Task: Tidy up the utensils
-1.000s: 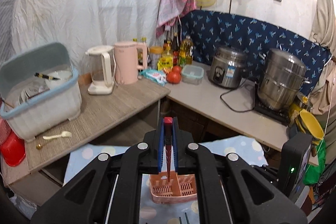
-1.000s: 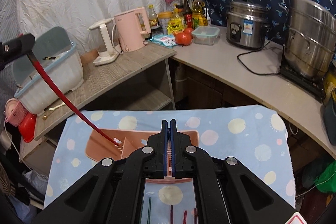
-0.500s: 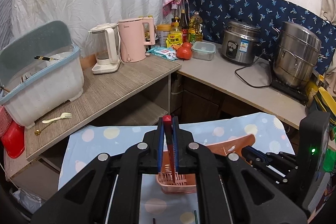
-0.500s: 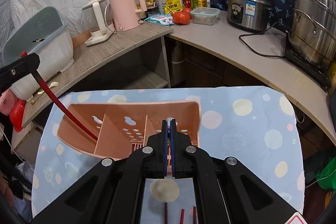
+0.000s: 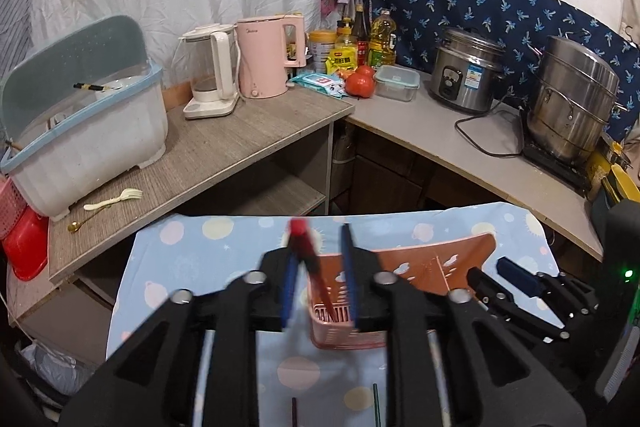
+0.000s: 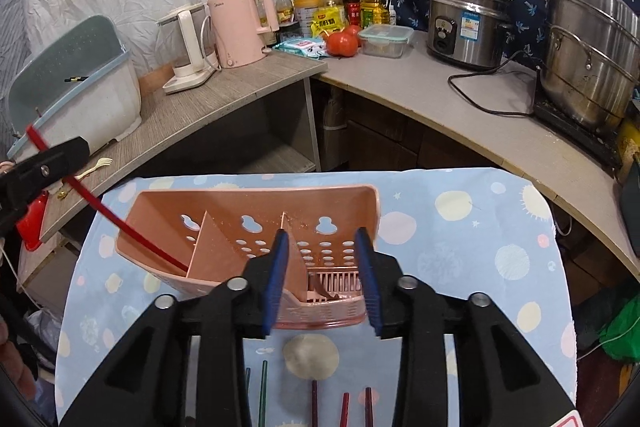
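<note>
1. Left wrist view: the left gripper (image 5: 318, 279), low in the frame, is standing wide open; a red chopstick (image 5: 310, 263) is leaning between its fingers, tip down in the pink holder (image 5: 400, 267) on the dotted cloth (image 5: 224, 247). The pink kettle (image 5: 262, 59), upper centre, is bearing unreadable writing.
2. Right wrist view: the right gripper (image 6: 322, 281) is gaping empty over the holder (image 6: 248, 211); the chopstick (image 6: 120, 223) is slanting from upper left down into its left compartment. More chopsticks (image 6: 314, 403) are lying at the bottom edge.

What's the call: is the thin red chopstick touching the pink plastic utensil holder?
Cannot tell. In the right wrist view the thin red chopstick drops into the pink plastic utensil holder, but its tip vanishes behind the front wall, hiding contact.
</note>
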{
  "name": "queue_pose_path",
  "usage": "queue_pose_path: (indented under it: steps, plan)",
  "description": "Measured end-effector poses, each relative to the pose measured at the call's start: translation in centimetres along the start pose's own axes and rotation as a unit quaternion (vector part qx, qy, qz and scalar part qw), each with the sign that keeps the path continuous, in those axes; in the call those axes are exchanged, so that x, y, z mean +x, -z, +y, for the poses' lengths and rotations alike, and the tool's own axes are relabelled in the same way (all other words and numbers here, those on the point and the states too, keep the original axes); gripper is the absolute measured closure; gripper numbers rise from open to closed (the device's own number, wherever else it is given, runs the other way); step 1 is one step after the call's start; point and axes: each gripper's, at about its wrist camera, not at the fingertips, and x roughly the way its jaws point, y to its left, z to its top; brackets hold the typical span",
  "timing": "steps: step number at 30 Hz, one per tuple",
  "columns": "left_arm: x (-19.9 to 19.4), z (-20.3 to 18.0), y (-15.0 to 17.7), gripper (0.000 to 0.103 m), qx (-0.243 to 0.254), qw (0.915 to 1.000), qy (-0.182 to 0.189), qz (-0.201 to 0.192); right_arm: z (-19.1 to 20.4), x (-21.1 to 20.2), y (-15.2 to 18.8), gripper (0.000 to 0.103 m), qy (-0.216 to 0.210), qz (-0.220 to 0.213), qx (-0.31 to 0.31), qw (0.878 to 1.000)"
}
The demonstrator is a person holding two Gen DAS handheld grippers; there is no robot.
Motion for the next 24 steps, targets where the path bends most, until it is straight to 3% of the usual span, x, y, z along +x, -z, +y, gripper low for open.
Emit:
queue_pose_path:
  steps: [2, 5, 14, 24]
  plan:
    - [-0.7, 0.5, 0.2, 0.053, -0.008, 0.9999, -0.008, -0.009, -0.2, -0.6, 0.0, 0.066, -0.001, -0.004, 0.004, 1.000]
    - [-2.0, 1.1, 0.3, 0.045, -0.014, 0.9996, -0.011, -0.023, -0.6, -2.0, 0.2, 0.061, -0.001, -0.014, 0.010, 1.000]
    - [-6.2, 3.4, 2.0, 0.041, -0.028, 0.9987, -0.023, -0.035, -1.7, -7.0, 2.3, 0.058, -0.005, -0.036, 0.025, 0.999]
    - [-10.3, 4.7, 8.6, 0.041, -0.030, 0.9990, -0.031, -0.011, -2.2, -12.2, 8.4, 0.058, 0.013, -0.032, 0.027, 0.999]
